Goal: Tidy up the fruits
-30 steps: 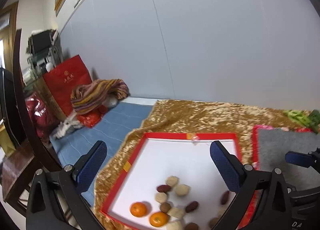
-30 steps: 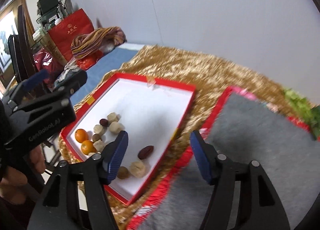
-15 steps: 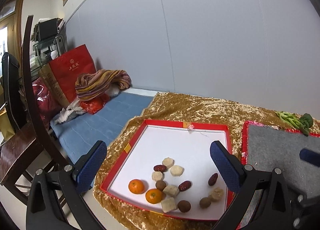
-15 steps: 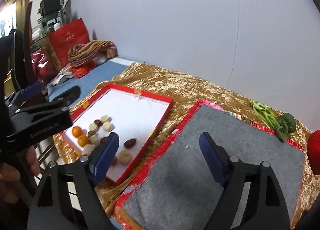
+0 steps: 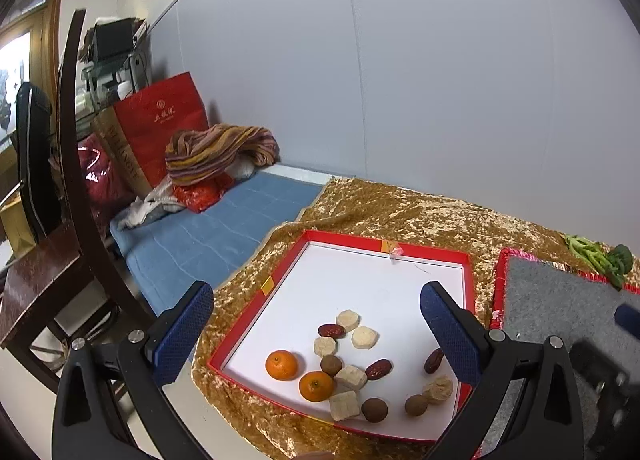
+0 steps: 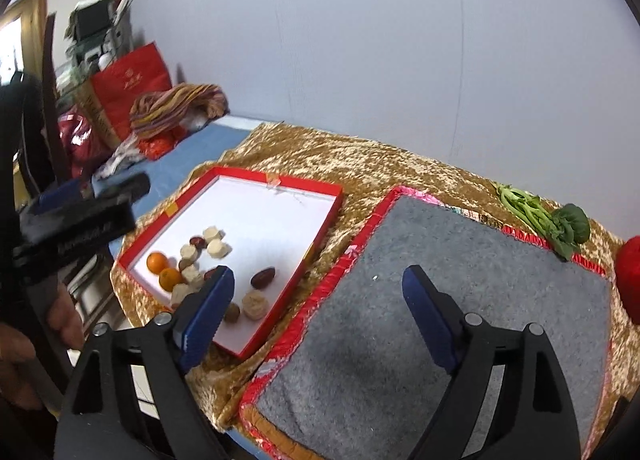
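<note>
A red-rimmed white tray [image 5: 466, 260] [image 6: 338, 196] lies on a gold cloth. In it are two oranges [image 5: 282, 365] [image 5: 316, 386], red dates [image 5: 378, 369], brown round fruits [image 5: 375, 410] and pale cakes [image 5: 364, 337], all at its near end. My left gripper [image 5: 316, 324] is open and empty, above and short of the tray. My right gripper [image 6: 318, 304] is open and empty, over the seam between the tray and a grey mat [image 6: 460, 292]. The oranges also show in the right wrist view [image 6: 157, 262].
A green leafy vegetable [image 6: 552, 220] lies at the mat's far edge, a red round object [image 6: 628, 280] at far right. Left of the table are a blue mat [image 5: 212, 236], striped cloth [image 5: 220, 152], red bag [image 5: 160, 128] and wooden chair [image 5: 40, 268].
Both grippers have drawn back and up from the tray. More of the tray, the mat and the vegetable has come into view. Both stay open.
</note>
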The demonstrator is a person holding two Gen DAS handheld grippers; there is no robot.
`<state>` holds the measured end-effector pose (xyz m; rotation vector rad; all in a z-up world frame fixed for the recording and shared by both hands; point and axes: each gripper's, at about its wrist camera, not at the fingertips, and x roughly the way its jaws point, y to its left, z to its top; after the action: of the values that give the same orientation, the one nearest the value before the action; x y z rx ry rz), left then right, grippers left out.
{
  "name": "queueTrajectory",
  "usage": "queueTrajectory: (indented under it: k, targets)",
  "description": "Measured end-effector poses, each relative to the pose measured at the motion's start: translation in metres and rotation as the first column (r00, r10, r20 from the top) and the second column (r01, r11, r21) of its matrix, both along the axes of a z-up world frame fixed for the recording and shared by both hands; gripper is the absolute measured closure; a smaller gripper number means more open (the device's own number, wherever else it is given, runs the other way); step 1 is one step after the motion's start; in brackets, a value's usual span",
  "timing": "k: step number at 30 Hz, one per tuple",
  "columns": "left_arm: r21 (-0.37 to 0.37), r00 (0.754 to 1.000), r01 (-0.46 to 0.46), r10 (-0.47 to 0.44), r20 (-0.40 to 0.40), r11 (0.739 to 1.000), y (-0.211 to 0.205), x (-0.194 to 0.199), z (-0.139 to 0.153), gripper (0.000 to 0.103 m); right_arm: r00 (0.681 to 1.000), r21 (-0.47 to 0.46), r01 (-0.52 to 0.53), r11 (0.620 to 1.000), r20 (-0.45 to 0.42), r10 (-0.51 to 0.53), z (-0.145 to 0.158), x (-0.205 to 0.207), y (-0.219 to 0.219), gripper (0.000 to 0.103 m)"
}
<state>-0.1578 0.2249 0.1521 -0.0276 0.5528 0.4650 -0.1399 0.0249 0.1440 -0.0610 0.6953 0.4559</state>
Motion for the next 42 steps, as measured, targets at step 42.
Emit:
queueTrajectory:
  k: [42]
  targets:
    - [0.016, 0.999, 0.033, -0.033, -0.004, 0.999, -0.001, -0.001, 0.001, 0.0, 1.0, 0.011, 0.006, 1.0, -0.015, -0.006, -0.001, 0.009, 0.007, 0.013]
